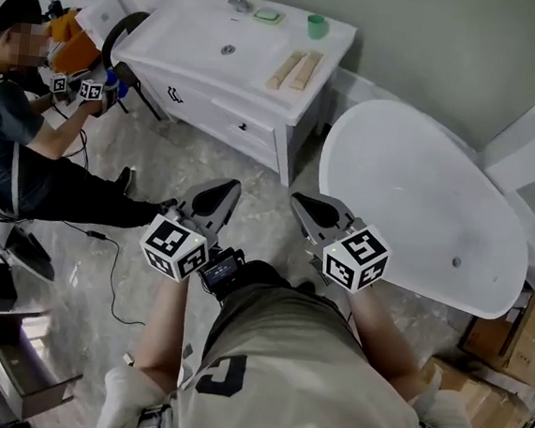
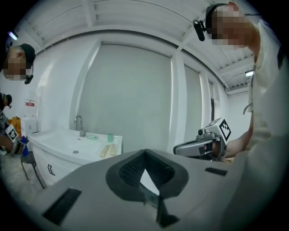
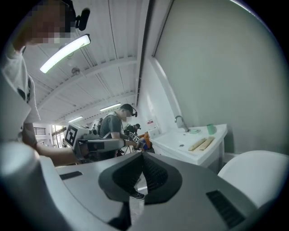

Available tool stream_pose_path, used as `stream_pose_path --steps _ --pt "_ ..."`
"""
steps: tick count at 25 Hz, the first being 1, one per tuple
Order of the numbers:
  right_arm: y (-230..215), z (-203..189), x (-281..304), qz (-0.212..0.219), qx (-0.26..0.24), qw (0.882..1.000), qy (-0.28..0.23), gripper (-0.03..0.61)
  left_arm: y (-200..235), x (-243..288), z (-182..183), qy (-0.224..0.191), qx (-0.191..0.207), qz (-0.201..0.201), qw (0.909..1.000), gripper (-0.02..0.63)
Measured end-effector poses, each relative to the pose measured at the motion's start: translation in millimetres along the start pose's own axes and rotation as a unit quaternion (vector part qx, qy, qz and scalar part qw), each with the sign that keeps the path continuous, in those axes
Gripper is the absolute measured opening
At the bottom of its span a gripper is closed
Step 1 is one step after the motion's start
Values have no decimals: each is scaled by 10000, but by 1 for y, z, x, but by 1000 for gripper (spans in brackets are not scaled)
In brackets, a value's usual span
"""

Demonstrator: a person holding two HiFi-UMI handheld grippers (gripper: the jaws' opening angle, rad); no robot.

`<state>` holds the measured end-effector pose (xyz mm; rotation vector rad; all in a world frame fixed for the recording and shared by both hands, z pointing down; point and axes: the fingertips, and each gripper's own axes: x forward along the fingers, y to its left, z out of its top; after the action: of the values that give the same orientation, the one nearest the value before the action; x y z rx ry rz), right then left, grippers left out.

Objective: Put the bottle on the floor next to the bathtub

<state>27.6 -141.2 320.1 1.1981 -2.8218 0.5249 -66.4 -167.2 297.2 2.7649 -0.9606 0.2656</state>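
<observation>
grey left tongs (image 1: 222,193), right tongs (image 1: 312,205) sit closed, empty.

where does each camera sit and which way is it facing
Head view: on the person's head, steeply down at sink cabinet, bathtub and floor; shows torso, forearms, left gripper, right gripper.
Left gripper view: on the left gripper, level past its shut jaws toward the wall; sleeve at right.
Right gripper view: on the right gripper, level past its shut jaws toward the sink cabinet; arm at left.
Shared: both gripper views show the sink cabinet and the other gripper.
</observation>
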Motion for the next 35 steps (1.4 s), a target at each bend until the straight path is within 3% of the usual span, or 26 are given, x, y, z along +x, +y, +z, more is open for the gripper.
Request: stream_pose_path --steps 7,14,20,28,32,35 --pt "22 1 2 331 318 9989 32 28 -13 -25 4 -79 -184 104 9997 57" --pt "37 1 15 477 423 9979 104 28 2 -53 7 -82 -192 362 9991 57" --pt "54 -1 33 575 469 9972 116 28 16 -62 0 -193 -253 169 9993 57" --pt "87 -10 80 360 104 9983 449 28 55 -85 -3 -321 -113 -93 9994 56" --pt "108 -22 102 202 115 9981 575 28 83 -110 -10 -357 15 144 9993 55" --pt "123 -29 117 114 90 9976 672 28 95 -127 -12 -479 -67 57 9988 56"
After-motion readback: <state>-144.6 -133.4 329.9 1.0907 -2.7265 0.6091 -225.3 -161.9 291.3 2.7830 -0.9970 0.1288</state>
